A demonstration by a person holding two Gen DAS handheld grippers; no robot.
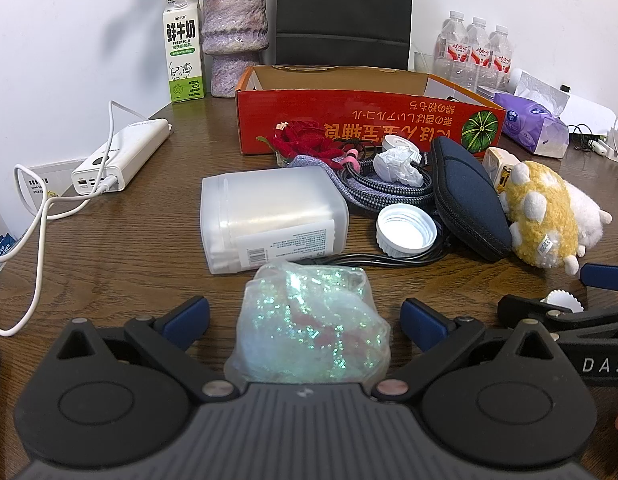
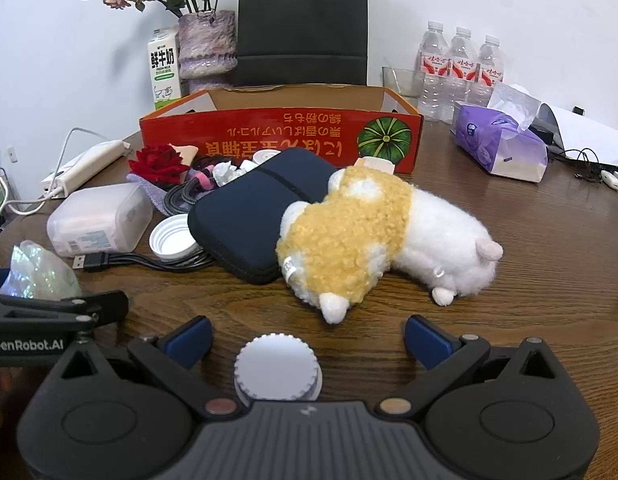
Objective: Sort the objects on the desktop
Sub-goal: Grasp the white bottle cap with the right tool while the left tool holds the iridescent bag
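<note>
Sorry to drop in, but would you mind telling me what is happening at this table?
A person is sorting desk clutter with a handheld gripper in each hand. The left gripper is open around a glittery plastic bag; the right gripper is open around a small white cap. Neither is gripped. A plush toy, dark pouch and cables wait before the empty red box.

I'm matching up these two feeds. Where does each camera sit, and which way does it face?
Left wrist: on the left gripper, looking forward and down over the table at an iridescent bag; its open fingers show.
Right wrist: on the right gripper, same heading, over a white cap; open fingers show.
Shared: red box, plush toy.
</note>
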